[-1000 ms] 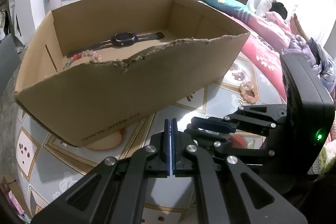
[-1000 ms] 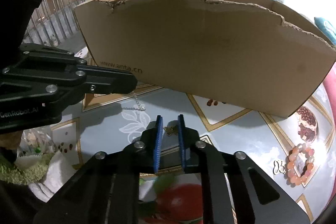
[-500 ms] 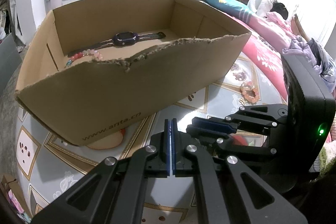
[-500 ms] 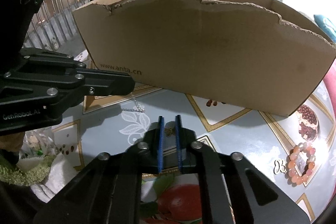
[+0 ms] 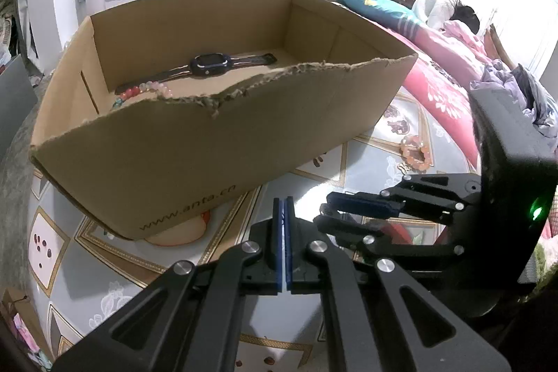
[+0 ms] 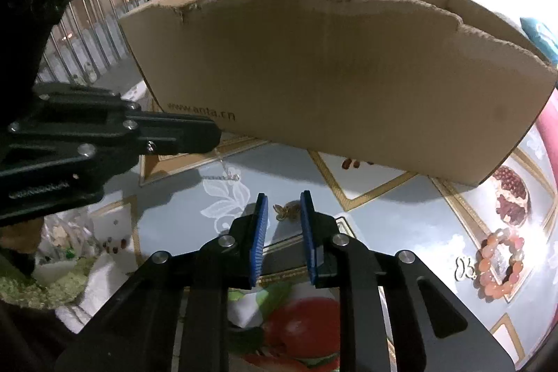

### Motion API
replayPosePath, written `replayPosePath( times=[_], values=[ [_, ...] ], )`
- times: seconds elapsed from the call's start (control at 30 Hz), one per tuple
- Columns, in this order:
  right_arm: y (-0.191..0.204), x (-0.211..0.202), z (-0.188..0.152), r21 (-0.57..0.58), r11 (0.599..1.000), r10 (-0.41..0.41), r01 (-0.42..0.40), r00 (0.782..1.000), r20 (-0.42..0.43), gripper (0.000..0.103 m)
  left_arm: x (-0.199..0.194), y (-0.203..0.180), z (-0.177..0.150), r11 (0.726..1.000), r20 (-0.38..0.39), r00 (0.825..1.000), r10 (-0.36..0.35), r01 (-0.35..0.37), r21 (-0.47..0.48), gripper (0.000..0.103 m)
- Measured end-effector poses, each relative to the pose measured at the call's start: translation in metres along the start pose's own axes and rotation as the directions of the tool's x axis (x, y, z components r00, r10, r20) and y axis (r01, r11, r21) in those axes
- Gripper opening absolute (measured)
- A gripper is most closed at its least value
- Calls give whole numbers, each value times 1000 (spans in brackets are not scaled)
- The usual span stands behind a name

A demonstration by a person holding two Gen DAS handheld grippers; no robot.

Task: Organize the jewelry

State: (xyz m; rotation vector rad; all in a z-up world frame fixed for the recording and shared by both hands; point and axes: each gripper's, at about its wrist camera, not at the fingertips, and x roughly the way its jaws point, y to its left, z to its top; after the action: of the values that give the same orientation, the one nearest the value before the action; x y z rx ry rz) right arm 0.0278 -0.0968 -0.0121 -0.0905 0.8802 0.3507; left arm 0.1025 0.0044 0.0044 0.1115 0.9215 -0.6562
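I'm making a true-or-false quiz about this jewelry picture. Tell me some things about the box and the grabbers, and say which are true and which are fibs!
1. A watch lies inside the cardboard box. True.
2. The left gripper is wide open. False: its blue pads are pressed together.
3. The right gripper is open around a small gold trinket. True.
4. The orange bead bracelet on the tablecloth is inside the box. False: it lies outside, beside it.
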Motion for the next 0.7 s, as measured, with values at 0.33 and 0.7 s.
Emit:
replayPosePath(
  times=[0.33,0.7],
  values=[
    [23,4,-1,-12,1000,-29,29,1000,-10,11,0,0,0,1000,-1,1000,1,-1,0,1],
    [24,1,3,-2,1000,-21,21,1000,-10,6,0,1,-1,1000,1,1000,4,-4,-2,1]
  ],
)
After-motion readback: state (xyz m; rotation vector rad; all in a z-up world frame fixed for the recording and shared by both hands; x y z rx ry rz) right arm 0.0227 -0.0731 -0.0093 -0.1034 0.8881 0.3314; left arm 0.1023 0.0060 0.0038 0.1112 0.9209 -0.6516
